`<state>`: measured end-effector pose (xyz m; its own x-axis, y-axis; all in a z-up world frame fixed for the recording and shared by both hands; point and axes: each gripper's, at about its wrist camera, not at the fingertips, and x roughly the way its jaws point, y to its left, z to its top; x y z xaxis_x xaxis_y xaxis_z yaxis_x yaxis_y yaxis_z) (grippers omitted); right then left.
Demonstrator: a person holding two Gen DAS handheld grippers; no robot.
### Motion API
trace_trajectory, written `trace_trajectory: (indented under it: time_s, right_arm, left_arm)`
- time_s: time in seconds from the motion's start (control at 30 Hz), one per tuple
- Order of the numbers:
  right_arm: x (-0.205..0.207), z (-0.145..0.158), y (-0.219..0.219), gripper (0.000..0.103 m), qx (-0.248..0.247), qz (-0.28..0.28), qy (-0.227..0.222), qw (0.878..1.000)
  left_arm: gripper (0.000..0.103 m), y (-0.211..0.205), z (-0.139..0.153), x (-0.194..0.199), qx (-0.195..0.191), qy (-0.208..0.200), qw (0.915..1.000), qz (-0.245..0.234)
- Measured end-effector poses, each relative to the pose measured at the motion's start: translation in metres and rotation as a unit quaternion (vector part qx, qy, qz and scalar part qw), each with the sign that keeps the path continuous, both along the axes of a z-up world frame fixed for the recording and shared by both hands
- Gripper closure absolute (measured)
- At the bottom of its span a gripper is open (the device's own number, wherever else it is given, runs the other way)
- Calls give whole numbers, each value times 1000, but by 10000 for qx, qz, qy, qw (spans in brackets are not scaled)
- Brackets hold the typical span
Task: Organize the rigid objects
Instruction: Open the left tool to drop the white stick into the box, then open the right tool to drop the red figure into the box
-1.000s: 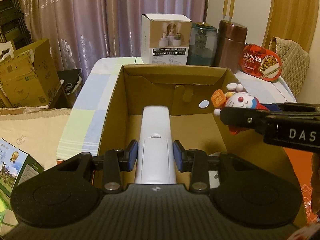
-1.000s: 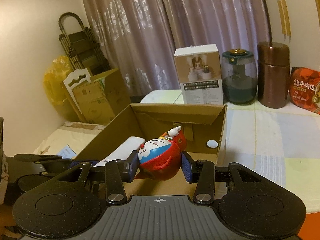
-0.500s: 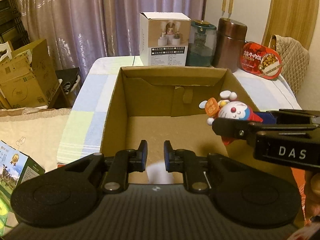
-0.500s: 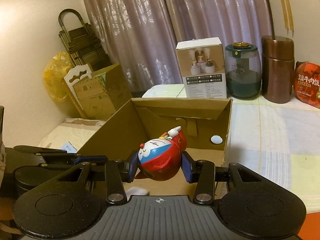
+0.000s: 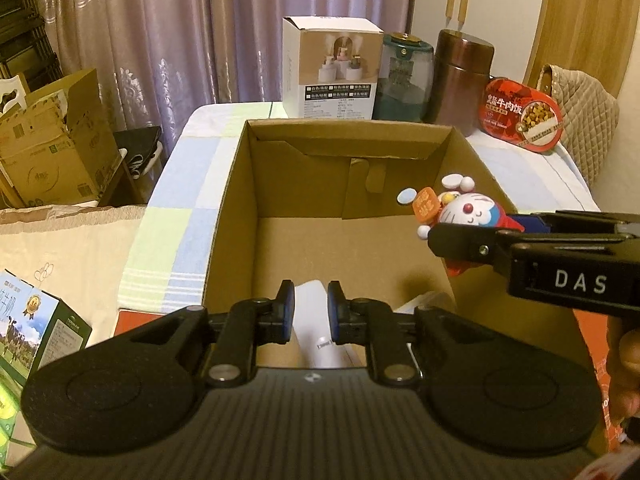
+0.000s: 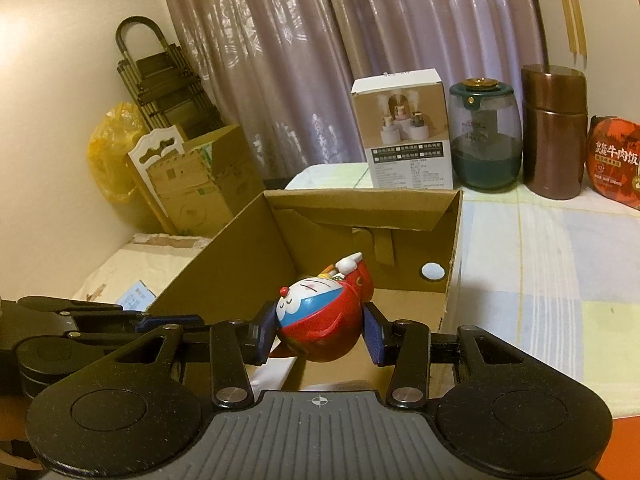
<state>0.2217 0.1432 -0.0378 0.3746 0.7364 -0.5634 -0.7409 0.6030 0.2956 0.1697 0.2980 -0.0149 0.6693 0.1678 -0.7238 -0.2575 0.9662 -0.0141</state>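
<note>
The right hand-held gripper (image 6: 319, 334) clamps the toy figure (image 6: 320, 322) above the cardboard box (image 6: 256, 256); released crooked, it may hit the wall. The left hand-held gripper (image 5: 308, 312) seems slightly open, holding nothing.

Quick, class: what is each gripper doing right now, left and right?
Left gripper: open, holding nothing; the white object lies in the box below it.
Right gripper: closed on the toy.

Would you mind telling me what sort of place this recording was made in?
Most likely a room in a home, perhaps used partly for storage. Long curtains hang behind a table with a patchwork cloth, household jars stand on it, and used cardboard boxes pile up at the side.
</note>
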Motion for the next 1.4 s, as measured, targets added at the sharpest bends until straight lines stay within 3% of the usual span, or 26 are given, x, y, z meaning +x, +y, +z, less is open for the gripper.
trace_trajectory:
  time_s: [0.33,0.67,0.77,1.0,1.4]
  right_arm:
    - [-2,-3,3,61,-60,83,93,9999]
    - [-1,-6,4,61,-118,69,161,9998]
    - [-1,-6,4,61,-144,70,196,9997]
    - [-2,-6,6,61,-178,100,190,9996]
    - [-2,-5,5,61,-91,87,174,9998]
  left_arm:
    - [89,-2,-2,-2,63,57,10000,-18]
    - [64,2,-4,-4,87,93,9999,15]
    - [52,2,-5,-5,78,89,9999,12]
    - [37,-3,-3,-7,108,81,9999,-76]
    - [35,-5,-4,-9,92,68,9998,-157]
